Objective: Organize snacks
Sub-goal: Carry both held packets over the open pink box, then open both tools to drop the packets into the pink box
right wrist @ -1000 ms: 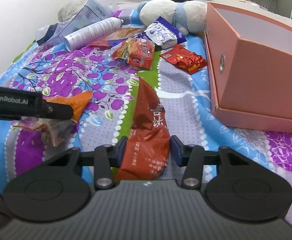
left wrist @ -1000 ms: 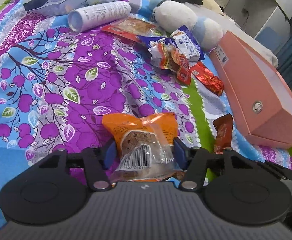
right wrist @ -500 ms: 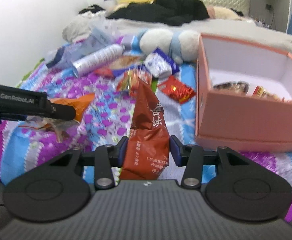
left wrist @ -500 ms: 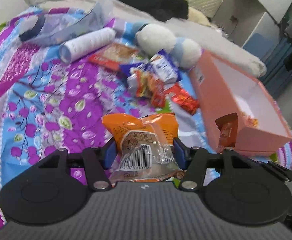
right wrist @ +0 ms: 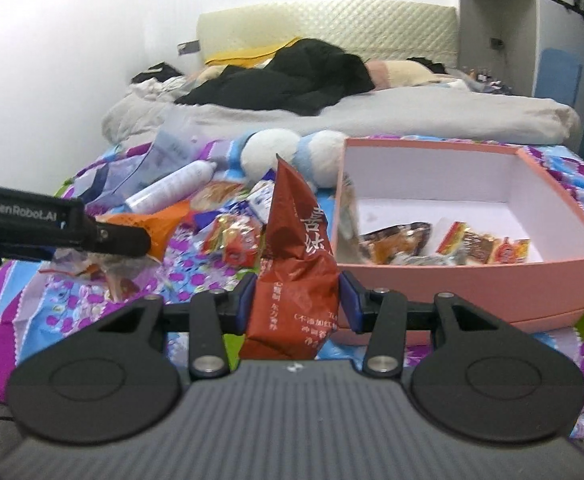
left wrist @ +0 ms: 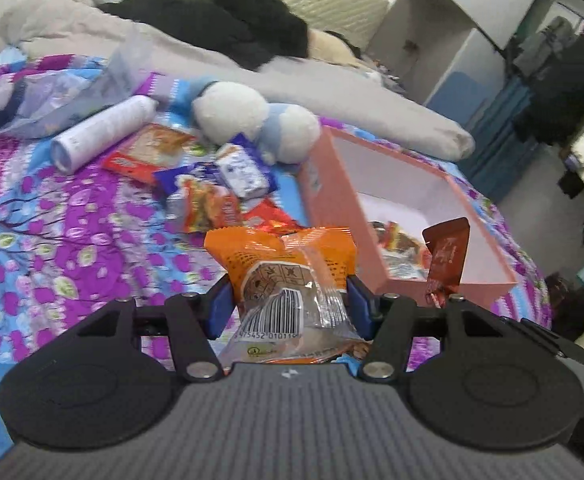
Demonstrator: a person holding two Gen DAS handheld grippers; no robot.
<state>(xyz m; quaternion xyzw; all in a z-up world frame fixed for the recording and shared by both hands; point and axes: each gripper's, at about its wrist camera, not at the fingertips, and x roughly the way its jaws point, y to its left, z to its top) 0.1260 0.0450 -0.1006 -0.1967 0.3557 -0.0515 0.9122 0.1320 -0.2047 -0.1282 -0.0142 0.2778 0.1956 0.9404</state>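
My left gripper (left wrist: pixel 290 308) is shut on an orange snack packet (left wrist: pixel 284 268) with a clear barcode end, held above the bedspread. My right gripper (right wrist: pixel 297 304) is shut on a dark red snack pouch (right wrist: pixel 293 248), held upright just left of the pink box (right wrist: pixel 471 284). The pouch also shows in the left wrist view (left wrist: pixel 445 256), in front of the pink box (left wrist: pixel 331 184). The box holds several snacks (right wrist: pixel 447 246). The left gripper appears in the right wrist view (right wrist: pixel 128 238) at the left with the orange packet (right wrist: pixel 160 224).
Several loose snack packets (left wrist: pixel 220 184) lie on the purple floral bedspread (left wrist: pixel 52 232). A white tube (left wrist: pixel 100 136), a plush toy (left wrist: pixel 252 116), a plastic bag (left wrist: pixel 52 100) and dark clothes (left wrist: pixel 232 24) lie further back. Shelves (left wrist: pixel 451 40) stand at the right.
Both grippers have risen with their packets. The box interior with its snacks has come more into view, and the red pouch now stands higher beside the box.
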